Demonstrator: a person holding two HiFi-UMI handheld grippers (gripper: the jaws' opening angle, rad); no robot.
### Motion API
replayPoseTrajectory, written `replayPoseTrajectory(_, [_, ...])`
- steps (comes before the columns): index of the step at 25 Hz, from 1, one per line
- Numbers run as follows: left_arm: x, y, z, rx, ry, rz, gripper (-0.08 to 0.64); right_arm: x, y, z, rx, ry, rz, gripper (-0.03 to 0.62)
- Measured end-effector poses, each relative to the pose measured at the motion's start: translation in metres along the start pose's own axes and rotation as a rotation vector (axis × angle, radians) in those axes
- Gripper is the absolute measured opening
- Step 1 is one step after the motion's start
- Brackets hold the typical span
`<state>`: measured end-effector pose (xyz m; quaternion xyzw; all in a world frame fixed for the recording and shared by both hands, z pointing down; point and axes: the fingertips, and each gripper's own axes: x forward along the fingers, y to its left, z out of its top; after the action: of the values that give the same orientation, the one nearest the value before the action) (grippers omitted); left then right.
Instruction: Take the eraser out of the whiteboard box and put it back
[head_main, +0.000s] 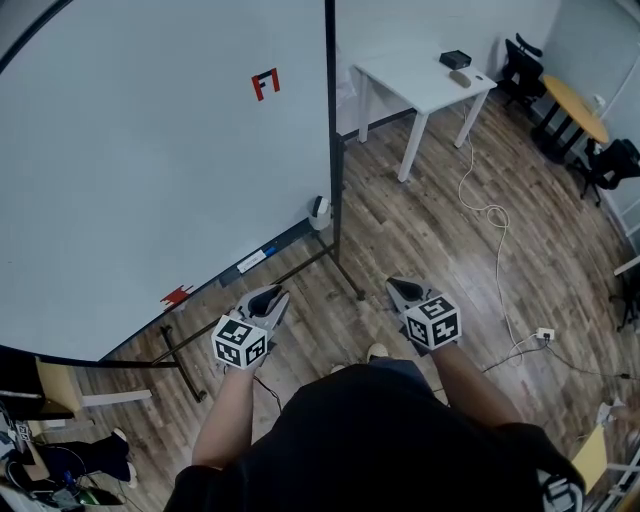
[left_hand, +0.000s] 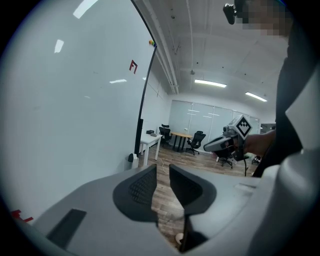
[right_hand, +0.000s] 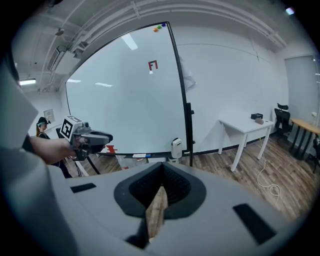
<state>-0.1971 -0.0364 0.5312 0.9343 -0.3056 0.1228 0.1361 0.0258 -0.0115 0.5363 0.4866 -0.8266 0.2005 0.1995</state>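
Whiteboard (head_main: 150, 150), large, white, black-framed, on a black floor stand; small red mark (head_main: 265, 84) high on its face

Whiteboard box (head_main: 320, 213): small white plastic holder, hung at the board's lower right corner, just beside the black upright post (head_main: 330, 120). It stands well apart from both my claws and ahead of them. Something dark shows at its top in the head view. I cannot tell whether that is the eraser, which I can make out in no view

Left claw (head_main: 272, 293): grey, with a marker cube behind it, held low in front of me and pointing toward the foot of the board. My left gripper view has its dark ribbed pads (left_hand: 142, 185) drawn in to a narrow slit, with nothing in it but floor beyond

Right claw (head_main: 400, 288): same make, level with the left and apart from it. Its pads (right_hand: 175, 185) meet at the tips and it holds nothing

Counter (head_main: 420, 80): white, four-legged, beyond the board's right edge, carrying a small black box (head_main: 455, 59)

Floor (head_main: 430, 220): wood-look planks, with a white cable (head_main: 490, 215) trailing across them
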Motion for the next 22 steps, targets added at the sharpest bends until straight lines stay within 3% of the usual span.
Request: replayPoseTrajectory(22, [0.066,0.022,0.021,0.004,0.033,0.050,0.089,0.040,-0.062,0.016,-0.018,0.025,0.059,-0.006])
